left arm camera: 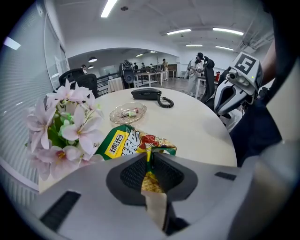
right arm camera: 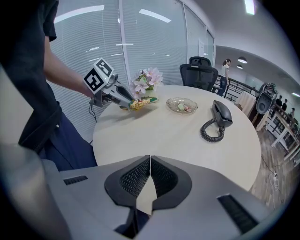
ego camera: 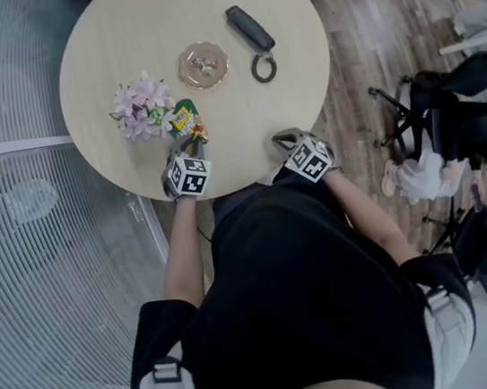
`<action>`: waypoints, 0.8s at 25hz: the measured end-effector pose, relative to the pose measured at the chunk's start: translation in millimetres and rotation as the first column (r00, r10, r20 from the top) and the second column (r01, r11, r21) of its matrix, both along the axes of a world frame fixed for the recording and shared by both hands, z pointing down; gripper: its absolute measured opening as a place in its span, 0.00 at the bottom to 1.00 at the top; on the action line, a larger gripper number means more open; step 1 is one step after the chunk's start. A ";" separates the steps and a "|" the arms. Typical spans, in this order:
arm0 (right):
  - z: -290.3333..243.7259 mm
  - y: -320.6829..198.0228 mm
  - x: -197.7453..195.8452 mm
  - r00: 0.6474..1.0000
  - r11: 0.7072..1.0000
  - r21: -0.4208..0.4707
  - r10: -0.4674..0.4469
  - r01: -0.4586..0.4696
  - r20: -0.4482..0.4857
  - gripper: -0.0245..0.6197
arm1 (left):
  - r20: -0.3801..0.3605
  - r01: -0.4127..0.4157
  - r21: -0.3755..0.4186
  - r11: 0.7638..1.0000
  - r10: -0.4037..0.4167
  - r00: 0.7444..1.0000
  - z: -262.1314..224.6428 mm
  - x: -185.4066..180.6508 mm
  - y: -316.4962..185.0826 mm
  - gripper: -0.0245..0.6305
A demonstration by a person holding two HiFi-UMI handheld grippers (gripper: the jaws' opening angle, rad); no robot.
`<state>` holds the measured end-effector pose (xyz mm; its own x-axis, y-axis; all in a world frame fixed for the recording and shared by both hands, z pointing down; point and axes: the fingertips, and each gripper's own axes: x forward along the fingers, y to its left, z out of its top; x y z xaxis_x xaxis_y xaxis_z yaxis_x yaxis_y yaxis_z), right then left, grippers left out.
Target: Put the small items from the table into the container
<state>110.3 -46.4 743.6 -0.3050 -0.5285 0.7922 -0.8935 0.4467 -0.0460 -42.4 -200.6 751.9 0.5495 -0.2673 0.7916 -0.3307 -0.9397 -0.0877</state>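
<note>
The task seems to be in its early or middle part. The left gripper (ego camera: 189, 143) has its jaws closed on one end of a green and yellow snack packet (left arm camera: 126, 143), and the thin edge of the packet is pinched between the two pads. The packet is at the near side of the round table (ego camera: 284, 101), just beside the bunch of pink flowers (ego camera: 143, 106). In the right gripper view it seems to be raised a little above the table top. It is not yet in the glass dish (ego camera: 183, 69), which I take to be the container. The dish stands further away, near the middle of the table, and it already holds a few small wrapped sweets. The right gripper (right arm camera: 150, 164) rests at the near edge of the table with its jaws fully together and nothing between them. What is left, in my judgement, is to carry the packet over to the dish and release it there. Apart from the flowers and a telephone handset (ego camera: 249, 30) with its coiled cord, I see no other loose item on the table, so this packet may be the last one.
</note>
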 end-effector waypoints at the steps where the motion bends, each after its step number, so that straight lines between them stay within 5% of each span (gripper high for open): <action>1: -0.3 1.3 0.8 1.000 1.000 0.002 0.001 -0.001 0.003 0.08 | -0.001 -0.008 0.003 1.000 0.008 1.000 -1.9 3.7 2.4 0.10; 20: -0.4 25.8 41.4 0.991 0.993 0.025 0.114 -0.116 0.065 0.08 | 0.049 -0.149 0.064 0.987 0.146 0.988 -22.2 106.6 -33.3 0.10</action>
